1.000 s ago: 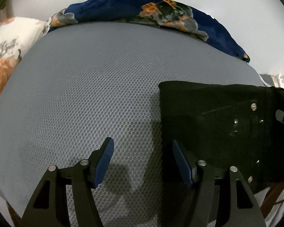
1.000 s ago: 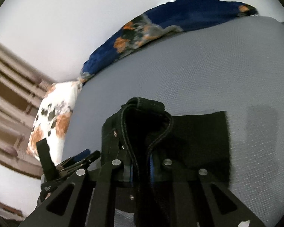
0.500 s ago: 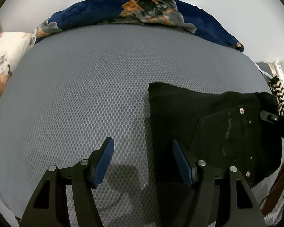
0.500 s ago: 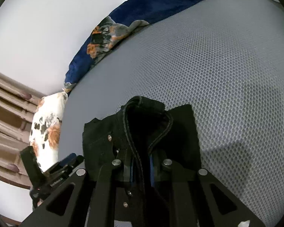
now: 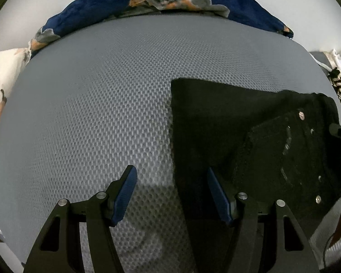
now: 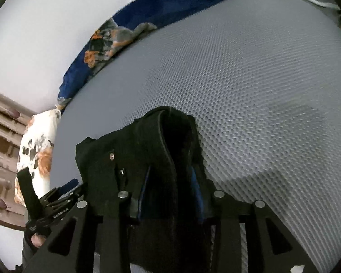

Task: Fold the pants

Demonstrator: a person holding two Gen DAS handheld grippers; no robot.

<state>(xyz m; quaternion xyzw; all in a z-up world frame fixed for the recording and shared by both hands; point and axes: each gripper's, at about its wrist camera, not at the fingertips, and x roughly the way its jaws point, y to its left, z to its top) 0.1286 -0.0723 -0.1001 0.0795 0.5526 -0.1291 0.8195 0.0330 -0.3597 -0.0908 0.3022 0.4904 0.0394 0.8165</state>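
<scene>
Pants (image 5: pixel 250 141) sit clamped in right gripper (image 6: pixel 170 195) jaws; left gripper (image 5: pixel 171 195) jaws gape empty.

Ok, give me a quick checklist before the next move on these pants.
1. Right gripper shut on the pants: ok, a thick fold of waistband stands pinched between its fingers.
2. Left gripper open: ok, nothing between its fingers.
3. Left gripper lined up on the pants' near edge: ok, that edge runs between the fingers.
4. Pants folded flat: not ok, the right end is bunched and lifted.
5. Space on the grey mat beside the pants: ok, bare mesh to the left.
6. Layers underneath aligned: cannot tell, hidden.
</scene>
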